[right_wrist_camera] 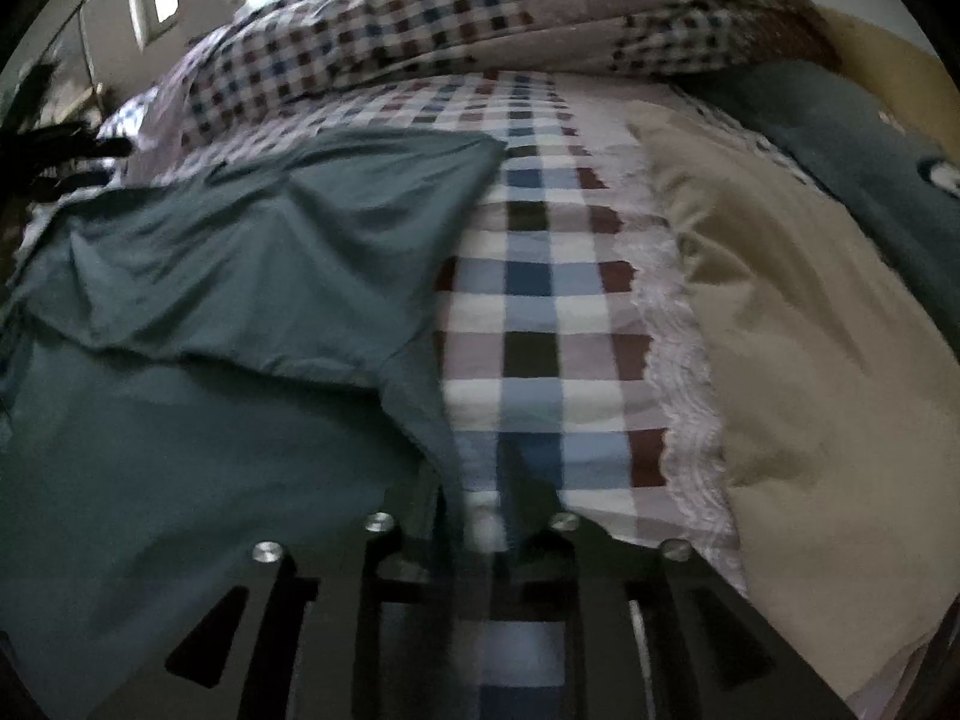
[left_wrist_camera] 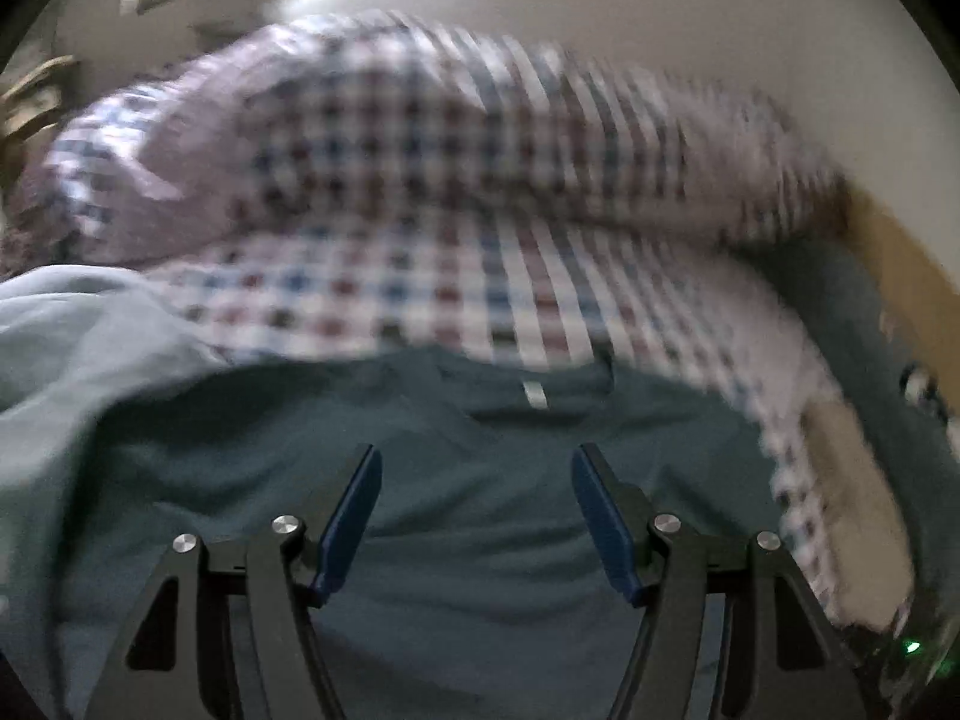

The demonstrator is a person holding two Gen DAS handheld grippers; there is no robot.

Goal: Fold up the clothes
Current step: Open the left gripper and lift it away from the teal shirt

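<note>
While the teal shirt (right_wrist_camera: 198, 276) lies on the checked bed (right_wrist_camera: 540, 312) with its right sleeve laid inward, folding is judged barely begun. The left gripper (left_wrist_camera: 477, 516) is spread, empty; the right gripper (right_wrist_camera: 486, 516) is blurred, its state untellable.

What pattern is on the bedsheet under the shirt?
The bedsheet has blue, maroon and white checks, clearest in the right wrist view.

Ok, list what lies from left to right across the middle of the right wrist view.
Teal garment → checked bedsheet → white lace trim → beige fabric.
</note>
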